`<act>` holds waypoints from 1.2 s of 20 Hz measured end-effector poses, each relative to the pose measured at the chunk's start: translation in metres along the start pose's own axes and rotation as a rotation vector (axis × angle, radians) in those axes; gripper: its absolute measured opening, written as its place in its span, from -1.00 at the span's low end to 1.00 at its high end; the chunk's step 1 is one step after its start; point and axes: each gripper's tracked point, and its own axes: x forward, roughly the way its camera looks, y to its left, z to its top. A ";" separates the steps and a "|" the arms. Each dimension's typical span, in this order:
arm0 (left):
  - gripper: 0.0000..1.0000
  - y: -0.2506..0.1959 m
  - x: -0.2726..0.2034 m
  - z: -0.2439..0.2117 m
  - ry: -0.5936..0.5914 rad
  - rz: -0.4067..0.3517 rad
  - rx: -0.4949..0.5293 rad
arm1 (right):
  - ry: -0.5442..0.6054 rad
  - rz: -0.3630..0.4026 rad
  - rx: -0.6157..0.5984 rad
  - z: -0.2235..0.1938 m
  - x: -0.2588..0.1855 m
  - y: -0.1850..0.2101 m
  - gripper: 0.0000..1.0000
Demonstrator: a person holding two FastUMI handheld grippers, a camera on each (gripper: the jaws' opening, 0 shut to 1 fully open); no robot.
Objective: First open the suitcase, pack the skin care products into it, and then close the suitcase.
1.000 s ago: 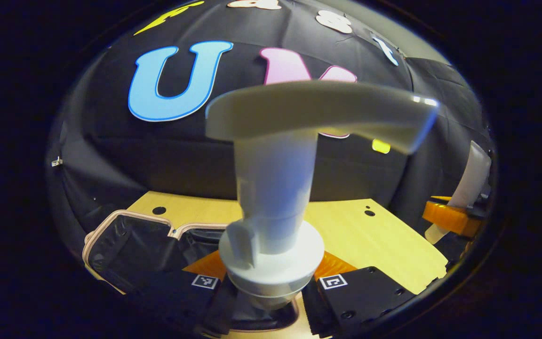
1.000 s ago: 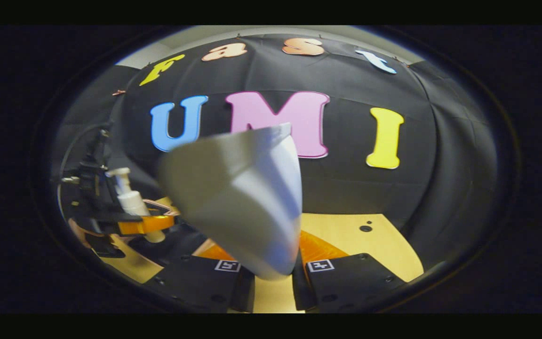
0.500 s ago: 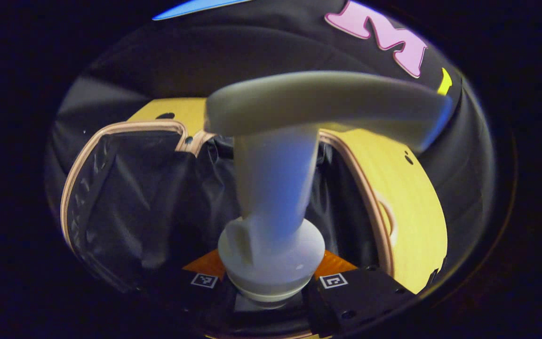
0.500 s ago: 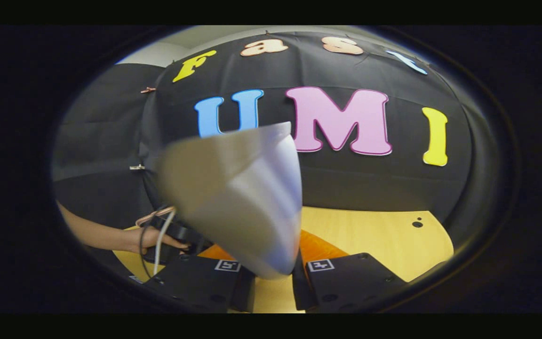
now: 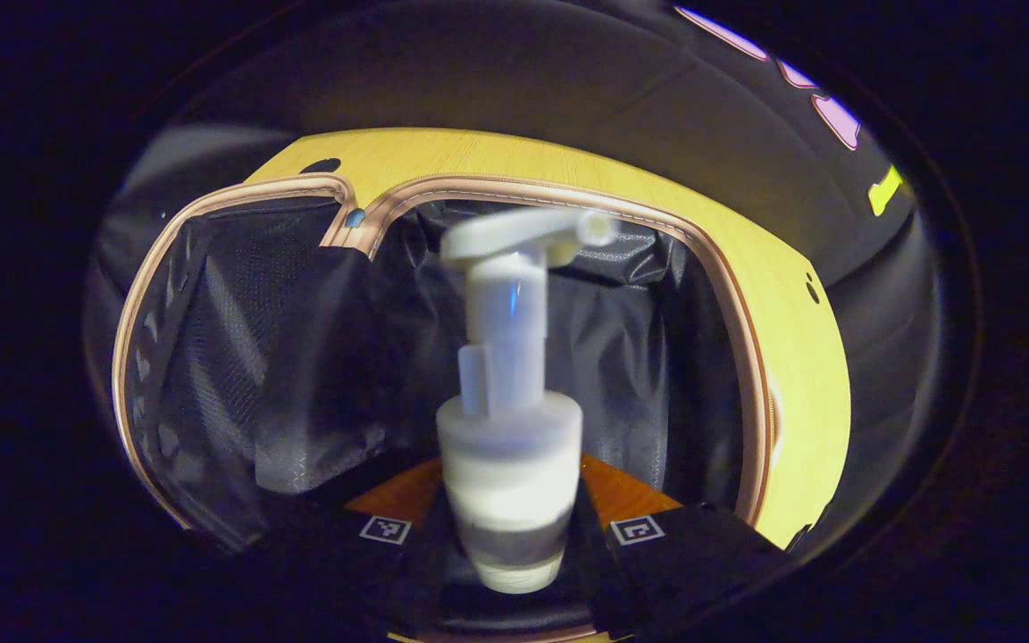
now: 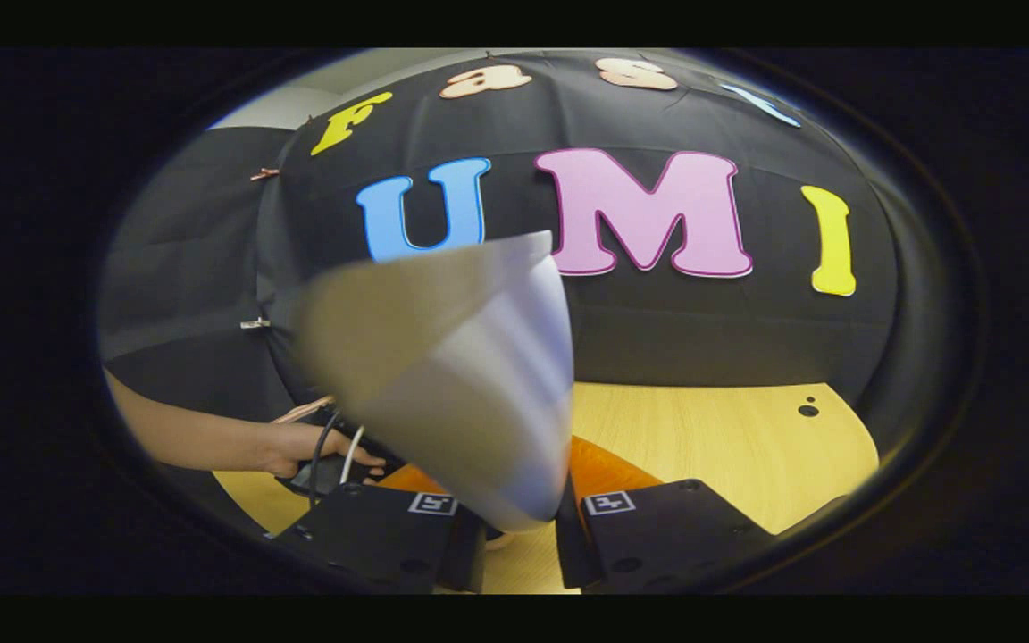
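Pump bottle (image 5: 507, 446): white, rigid plastic, standing between the fingers of the left gripper (image 5: 506, 558) above the open suitcase (image 5: 568, 339). Its lower body sits in the gap; whether both pads press on it cannot be told, the image there being dark and blurred. Judged light, smooth and prone to slip; top-heavy through the long pump head. The body below the collar is the sound place to hold, never the spout.

Tube (image 6: 461, 393): white, tapering down into the right gripper (image 6: 519, 527), whose fingers close against its narrow end. Judged soft-walled; a hard squeeze may deform it.

Suitcase lies open on the wooden table (image 5: 800, 375), dark lining exposed. A hand (image 6: 300, 446) holds the other gripper at the left of the right gripper view
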 end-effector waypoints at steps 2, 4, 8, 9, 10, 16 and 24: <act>0.48 0.004 -0.009 0.006 -0.041 0.005 -0.006 | 0.021 -0.002 0.009 -0.006 0.006 0.002 -0.29; 0.57 0.006 -0.030 0.012 -0.115 -0.007 -0.035 | 0.037 -0.004 0.023 -0.008 0.010 0.006 -0.29; 0.79 0.020 -0.088 0.025 -0.341 -0.012 -0.076 | 0.067 0.004 0.022 -0.010 0.027 0.020 -0.29; 0.79 0.022 -0.103 0.025 -0.397 -0.031 -0.086 | 0.068 0.001 0.023 -0.010 0.032 0.023 -0.28; 0.83 0.029 -0.116 0.023 -0.446 -0.028 -0.099 | 0.079 -0.003 0.028 -0.012 0.038 0.027 -0.29; 0.84 0.065 -0.137 -0.033 -0.462 -0.048 -0.212 | 0.162 -0.049 0.045 -0.031 0.080 0.033 -0.29; 0.84 0.076 -0.172 -0.078 -0.471 -0.071 -0.200 | 0.431 -0.057 0.063 -0.123 0.112 0.053 -0.28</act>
